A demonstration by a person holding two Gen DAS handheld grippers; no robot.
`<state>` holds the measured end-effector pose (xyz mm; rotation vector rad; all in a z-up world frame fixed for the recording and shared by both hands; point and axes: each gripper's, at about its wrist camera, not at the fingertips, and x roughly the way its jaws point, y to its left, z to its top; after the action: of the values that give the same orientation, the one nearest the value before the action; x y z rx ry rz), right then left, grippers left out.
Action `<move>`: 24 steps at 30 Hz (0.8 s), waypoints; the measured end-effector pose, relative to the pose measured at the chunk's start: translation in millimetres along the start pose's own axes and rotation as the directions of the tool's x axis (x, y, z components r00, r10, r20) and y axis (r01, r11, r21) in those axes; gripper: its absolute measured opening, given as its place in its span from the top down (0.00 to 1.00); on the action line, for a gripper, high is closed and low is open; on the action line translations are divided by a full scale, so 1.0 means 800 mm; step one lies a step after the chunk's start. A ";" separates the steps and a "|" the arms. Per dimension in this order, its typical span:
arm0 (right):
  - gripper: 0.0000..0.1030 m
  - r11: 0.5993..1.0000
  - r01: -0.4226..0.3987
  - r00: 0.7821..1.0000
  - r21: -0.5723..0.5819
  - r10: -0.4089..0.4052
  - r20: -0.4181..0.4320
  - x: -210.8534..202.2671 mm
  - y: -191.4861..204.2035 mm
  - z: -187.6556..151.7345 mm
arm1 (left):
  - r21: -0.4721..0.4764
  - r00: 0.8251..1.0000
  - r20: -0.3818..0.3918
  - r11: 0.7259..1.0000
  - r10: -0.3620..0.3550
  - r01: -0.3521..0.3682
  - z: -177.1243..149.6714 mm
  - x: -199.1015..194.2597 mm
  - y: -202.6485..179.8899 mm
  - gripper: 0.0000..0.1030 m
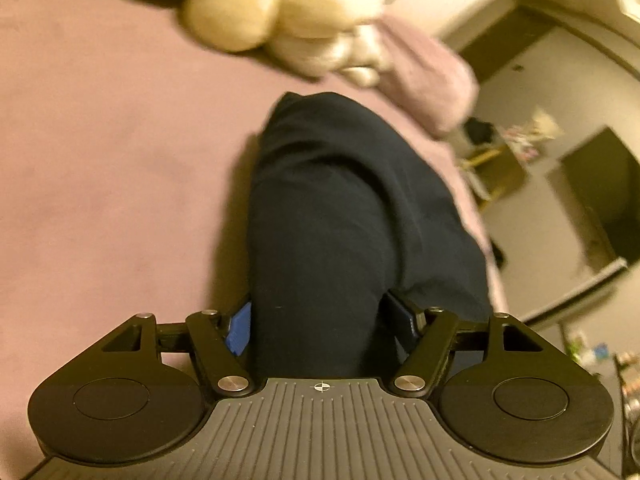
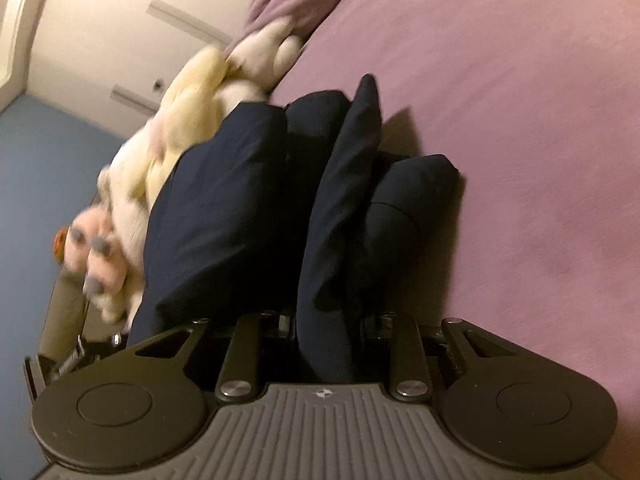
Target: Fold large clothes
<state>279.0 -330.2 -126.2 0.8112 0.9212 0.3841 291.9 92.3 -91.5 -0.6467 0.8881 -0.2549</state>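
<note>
A dark navy garment (image 1: 328, 208) lies bunched on the mauve bed sheet (image 1: 100, 140). In the left wrist view a thick roll of it fills the gap of my left gripper (image 1: 320, 320), and both blue pads (image 1: 239, 330) press on its sides. In the right wrist view the same garment (image 2: 224, 200) stands in several upright folds on the sheet (image 2: 520, 120). One fold runs down into my right gripper (image 2: 326, 332), whose jaws stand narrow around it. Cloth hides that gripper's fingertips.
A cream and white plush toy (image 1: 240, 8) lies just beyond the garment, touching it in the right wrist view (image 2: 188, 92). A mauve pillow (image 1: 424, 76) sits at the bed's head. Past the bed edge are the floor and a dark cabinet (image 1: 600, 192).
</note>
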 end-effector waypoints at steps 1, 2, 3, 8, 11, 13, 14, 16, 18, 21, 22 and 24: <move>0.73 1.000 -0.002 1.000 -0.017 0.002 -0.017 0.010 0.008 -0.007 | -0.014 1.000 -0.002 1.000 0.020 -0.021 -0.001 -0.003 0.003 0.29; 0.71 0.999 0.009 1.000 -0.036 -0.009 -0.019 0.017 0.016 -0.012 | -0.007 1.000 0.016 1.000 0.025 -0.025 -0.004 -0.011 0.002 0.29; 0.66 0.997 0.041 0.999 -0.066 -0.041 0.000 0.019 0.025 -0.016 | 0.019 0.999 0.039 1.000 0.021 -0.022 -0.008 -0.022 -0.004 0.28; 0.56 0.954 0.254 0.964 -0.160 -0.236 0.121 -0.022 0.066 -0.029 | 0.182 0.989 0.136 0.980 0.051 -0.076 -0.051 -0.074 -0.046 0.13; 0.56 0.901 0.362 0.913 -0.241 -0.291 0.285 -0.073 0.107 -0.053 | 0.216 0.986 0.149 0.970 0.080 -0.111 -0.087 -0.087 -0.054 0.13; 0.56 0.862 0.349 0.908 -0.367 -0.214 0.362 -0.101 0.148 -0.081 | 0.217 0.989 0.107 0.968 0.106 -0.127 -0.103 -0.079 -0.057 0.13; 0.56 0.851 0.309 0.921 -0.424 -0.156 0.357 -0.107 0.165 -0.094 | 0.208 0.989 0.092 0.969 0.114 -0.131 -0.110 -0.075 -0.056 0.13; 0.58 0.815 0.248 0.948 -0.524 -0.093 0.305 -0.100 0.189 -0.118 | 0.212 0.986 0.093 0.965 0.138 -0.155 -0.118 -0.068 -0.058 0.10; 0.60 0.737 0.332 0.937 -0.588 -0.185 0.297 -0.071 0.195 -0.136 | 0.247 0.980 0.069 0.949 0.185 -0.197 -0.118 -0.055 -0.060 0.05; 0.59 0.696 0.435 0.900 -0.571 -0.349 0.259 -0.028 0.164 -0.139 | 0.247 0.975 0.052 0.943 0.217 -0.223 -0.121 -0.036 -0.061 0.02; 0.58 0.692 0.448 0.893 -0.566 -0.368 0.257 -0.019 0.153 -0.141 | 0.253 0.969 0.065 0.936 0.236 -0.245 -0.121 -0.035 -0.065 0.01; 0.55 0.688 0.464 0.886 -0.558 -0.376 0.272 -0.014 0.143 -0.140 | 0.266 0.960 0.079 0.922 0.270 -0.281 -0.123 -0.043 -0.075 0.01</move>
<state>184.7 -211.8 -72.0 0.0057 0.7550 0.1908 196.9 20.0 -77.3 -0.2621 0.8740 -0.1071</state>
